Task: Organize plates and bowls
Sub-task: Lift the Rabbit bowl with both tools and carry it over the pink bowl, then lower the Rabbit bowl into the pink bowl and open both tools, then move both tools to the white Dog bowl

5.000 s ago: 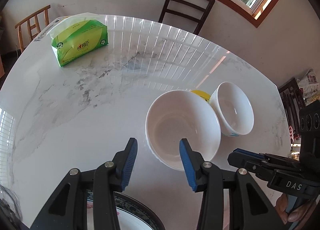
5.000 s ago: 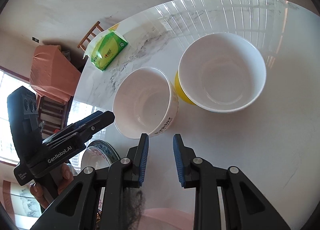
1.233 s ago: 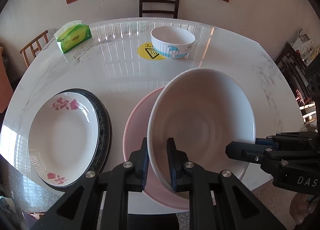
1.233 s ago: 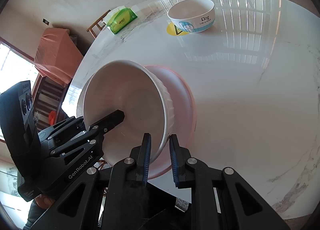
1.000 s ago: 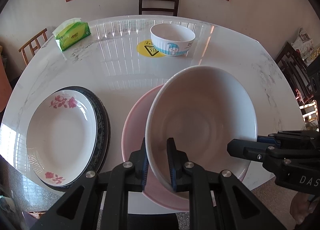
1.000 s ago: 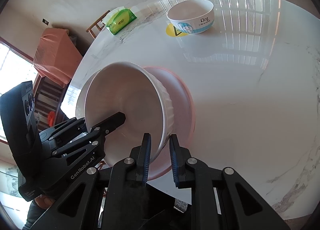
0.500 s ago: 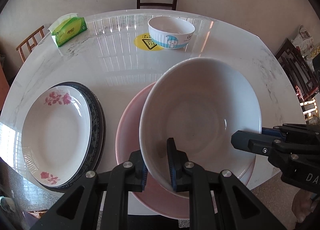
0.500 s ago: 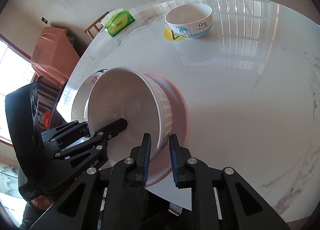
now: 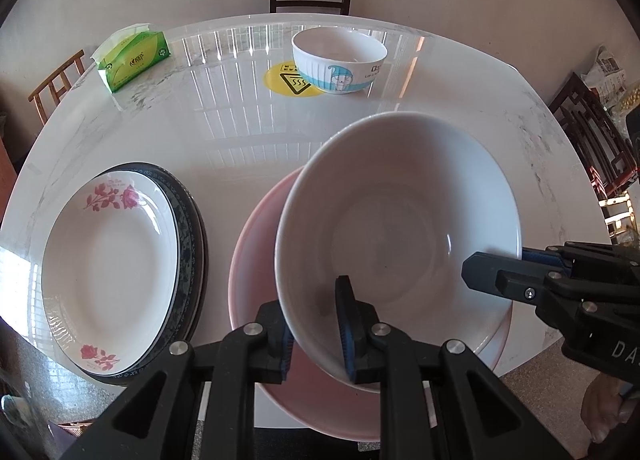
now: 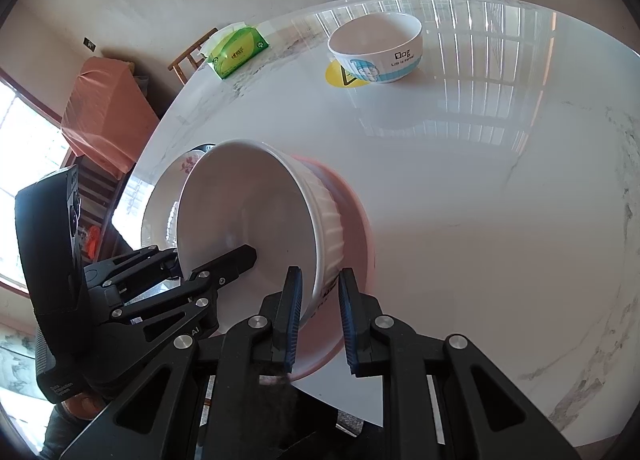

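Large white bowl (image 9: 400, 220) sits tilted over pink plate (image 9: 256, 244) at near table (image 9: 240, 132) edge. Left gripper (image 9: 316, 324) straddles near rim, jaws opening, rim between pads. Right gripper (image 10: 318, 316) pinches opposite rim, pads pressed on wall. Floral plate (image 9: 108, 260) stacked on dark-rimmed plate (image 9: 192, 220) beside. Small printed bowl (image 9: 339, 60) far side.

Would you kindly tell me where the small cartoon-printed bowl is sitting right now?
In the left wrist view the cartoon-printed bowl stands at the table's far side, partly on a yellow sticker, right of the green tissue pack.
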Motion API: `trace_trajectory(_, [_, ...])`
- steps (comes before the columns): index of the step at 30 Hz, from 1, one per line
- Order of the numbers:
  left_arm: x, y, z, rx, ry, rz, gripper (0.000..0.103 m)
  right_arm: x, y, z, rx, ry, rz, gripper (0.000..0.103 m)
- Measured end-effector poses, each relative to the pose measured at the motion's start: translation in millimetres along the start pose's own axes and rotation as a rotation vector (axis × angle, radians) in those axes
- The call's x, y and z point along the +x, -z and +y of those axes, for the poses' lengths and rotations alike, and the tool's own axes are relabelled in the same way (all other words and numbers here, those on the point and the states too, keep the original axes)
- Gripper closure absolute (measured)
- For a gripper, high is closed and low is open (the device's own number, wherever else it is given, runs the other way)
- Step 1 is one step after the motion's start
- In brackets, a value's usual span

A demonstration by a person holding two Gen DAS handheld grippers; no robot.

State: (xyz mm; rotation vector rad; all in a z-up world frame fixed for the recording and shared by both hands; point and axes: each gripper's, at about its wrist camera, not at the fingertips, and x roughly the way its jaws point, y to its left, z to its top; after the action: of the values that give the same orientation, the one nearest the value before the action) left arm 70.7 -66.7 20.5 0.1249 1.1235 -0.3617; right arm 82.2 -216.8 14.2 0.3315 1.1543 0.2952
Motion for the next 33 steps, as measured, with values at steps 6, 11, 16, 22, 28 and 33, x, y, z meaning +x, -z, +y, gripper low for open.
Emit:
trace_trajectory(6, [-5, -2, 3, -0.014, 0.021, -0.003, 0.073, -2, 1, -1, 0.003, 0.003, -0.012, 0.085])
trace_trajectory(11, [-10, -1, 0, -0.007, 0.016, -0.016, 0.071, -7, 2, -3, 0.008, -0.005, -0.025, 0.086])
trace_trajectory(16, [-25, -1, -3, 0.02, -0.019, -0.084, 0.069, -13, 4, -9, 0.022, -0.037, -0.049, 0.083])
trace_trajectory(22, [-37, 0, -13, 0.088, -0.094, -0.176, 0.069, -28, 9, -17, 0.005, -0.025, -0.12, 0.083])
trace_trajectory(28, [-42, -2, -24, 0.143, -0.148, -0.227, 0.069, -40, 10, -25, -0.041, 0.045, -0.197, 0.083])
trace_trajectory(33, [-43, -7, -29, 0.172, -0.186, -0.252, 0.069, -41, 6, -31, -0.062, 0.067, -0.229, 0.083])
